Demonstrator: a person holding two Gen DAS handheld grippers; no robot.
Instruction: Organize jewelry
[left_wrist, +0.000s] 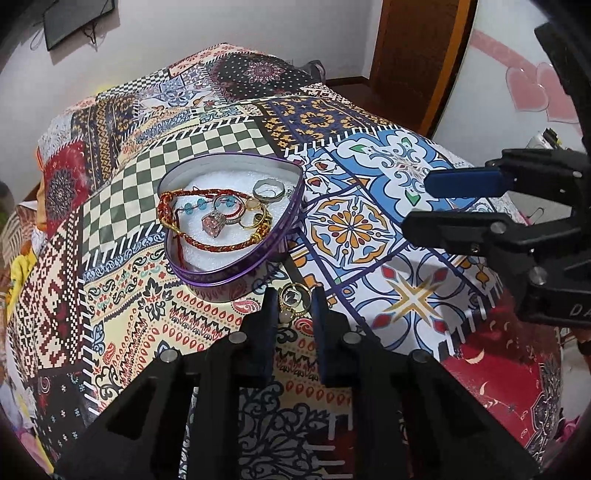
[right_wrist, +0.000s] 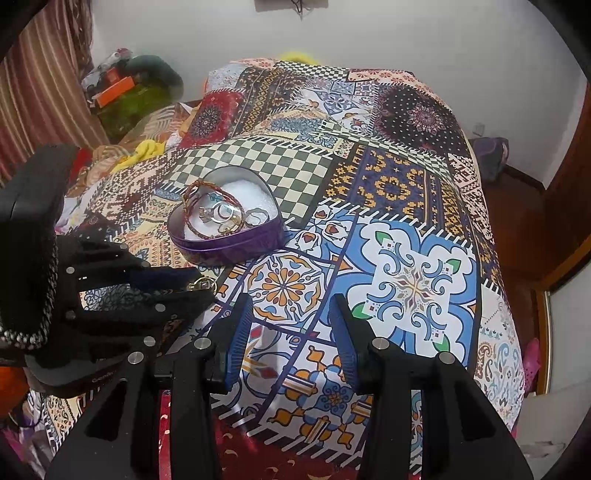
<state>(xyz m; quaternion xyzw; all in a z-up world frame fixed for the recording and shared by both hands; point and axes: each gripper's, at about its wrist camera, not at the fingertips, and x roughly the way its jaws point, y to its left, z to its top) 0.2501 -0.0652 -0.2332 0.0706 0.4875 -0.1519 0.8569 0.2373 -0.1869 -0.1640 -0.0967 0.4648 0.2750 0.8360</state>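
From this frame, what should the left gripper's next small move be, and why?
Probably close the left gripper on the gold ring. Its fingers stand on either side of the ring with gaps left, and the ring lies on the patterned cloth just outside the purple heart-shaped tin, which already holds other jewelry. The right gripper is open and empty.

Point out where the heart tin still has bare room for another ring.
Inside the heart tin, white foam lies bare along the far wall, behind the red bracelet. The middle and right lobe are crowded with rings. The left gripper brackets gold rings outside it.
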